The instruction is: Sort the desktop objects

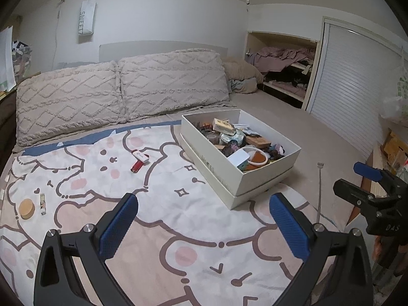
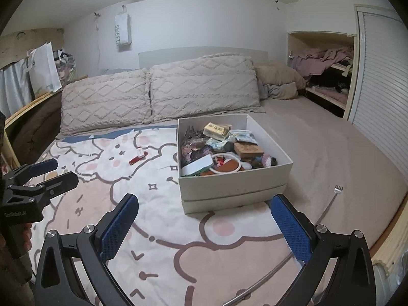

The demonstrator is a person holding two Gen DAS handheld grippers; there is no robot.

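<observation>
White cardboard box [image 1: 230, 176] sits on the bed, full and heaped. Your left gripper [image 1: 204, 229] and right gripper [image 2: 204, 227] both hang wide open, holding nothing. The red lighter [image 1: 136, 166] and white stick [image 1: 140, 156] lie close together, so you might grab both. The long back scratcher [image 1: 319, 191] points its claws toward the pillows.

Lighter [image 1: 136, 166] left of box [image 1: 216, 164]

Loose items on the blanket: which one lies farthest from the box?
The round wooden lid, at the blanket's far left edge. The small tube lies just beside it; the red lighter and white stick sit much nearer the box.
</observation>
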